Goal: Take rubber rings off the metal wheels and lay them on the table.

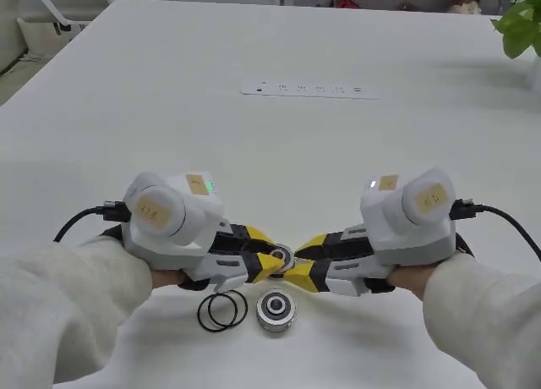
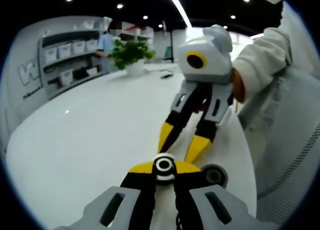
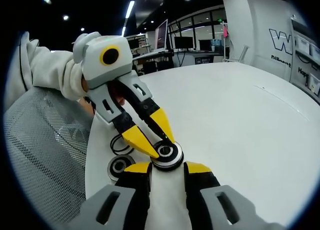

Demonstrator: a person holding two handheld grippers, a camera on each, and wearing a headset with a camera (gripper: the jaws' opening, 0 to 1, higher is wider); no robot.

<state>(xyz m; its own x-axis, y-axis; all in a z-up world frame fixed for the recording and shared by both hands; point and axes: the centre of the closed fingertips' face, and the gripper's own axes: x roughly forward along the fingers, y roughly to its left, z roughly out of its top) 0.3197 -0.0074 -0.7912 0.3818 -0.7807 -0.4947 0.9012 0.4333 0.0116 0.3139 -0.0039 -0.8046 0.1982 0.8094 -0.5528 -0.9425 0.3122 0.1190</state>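
Pale sleeves (image 1: 68, 304) lowest in head view; just beyond them, on the white table (image 1: 169, 110), two loose rubber rings (image 1: 221, 310) overlapping, and a second metal wheel (image 1: 275, 309) lying flat beside them.

Held wheel (image 3: 167, 155) sits above the table at centre, between the two tools. Left gripper (image 1: 272, 260) is clamped on it, yellow tips pinching across its faces. Right gripper (image 3: 167, 169) has jaws spread, tips either side of the wheel's near edge; contact not clear.

Dark band round the held wheel's rim: probably its ring, still on.

Handling, my estimate:
- Wheel is small, rigid, smooth metal; likely to twist or slip in a two-point pinch.
- Ring is thin, soft, stretchy and light; should peel rather than slide.
- Best hold: nip the ring at the outer rim only, roll it over the edge away from the clamping jaws.
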